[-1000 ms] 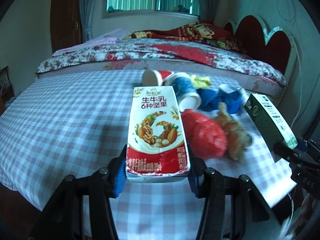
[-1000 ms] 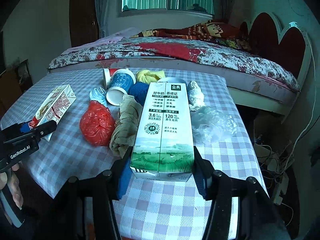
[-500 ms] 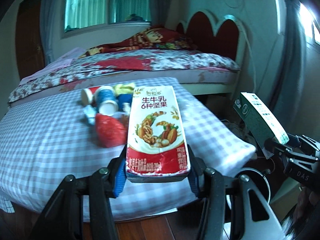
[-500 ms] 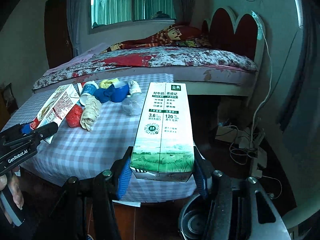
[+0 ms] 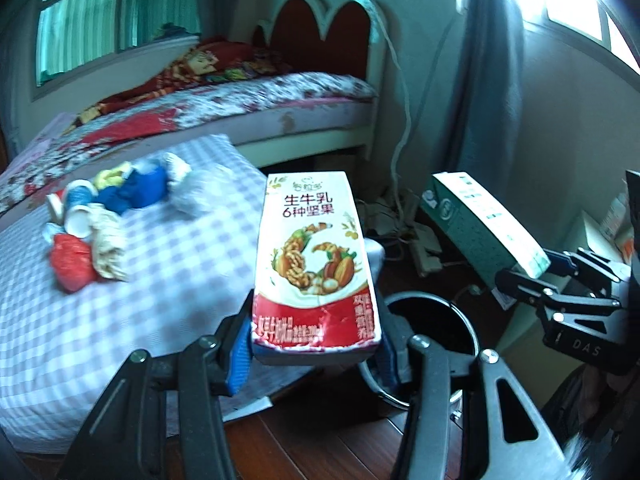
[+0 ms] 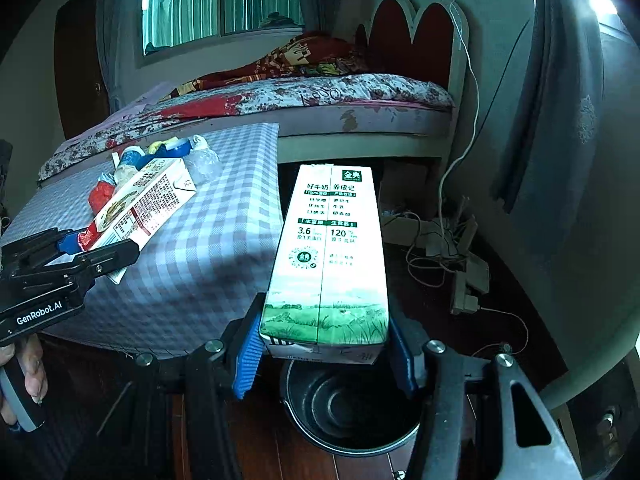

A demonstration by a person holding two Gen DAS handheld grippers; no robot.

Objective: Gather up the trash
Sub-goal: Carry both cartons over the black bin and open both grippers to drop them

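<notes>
The black bin point(image 6: 352, 408) on the wooden floor point(image 6: 280, 456) looks empty inside, its round rim open. The right gripper point(image 6: 323, 354) is clamped on the green milk carton point(image 6: 326, 256), held directly above the bin's mouth. The left gripper point(image 5: 316, 354) is clamped on the red nut-milk carton point(image 5: 314, 264), held off the corner of the checked table point(image 5: 160, 280), near the bin point(image 5: 432, 332). The rest of the trash point(image 5: 108, 220), cups and crumpled bags, lies bunched toward the table's far side. Cables point(image 6: 436, 240) lie on the floor beyond the bin.
</notes>
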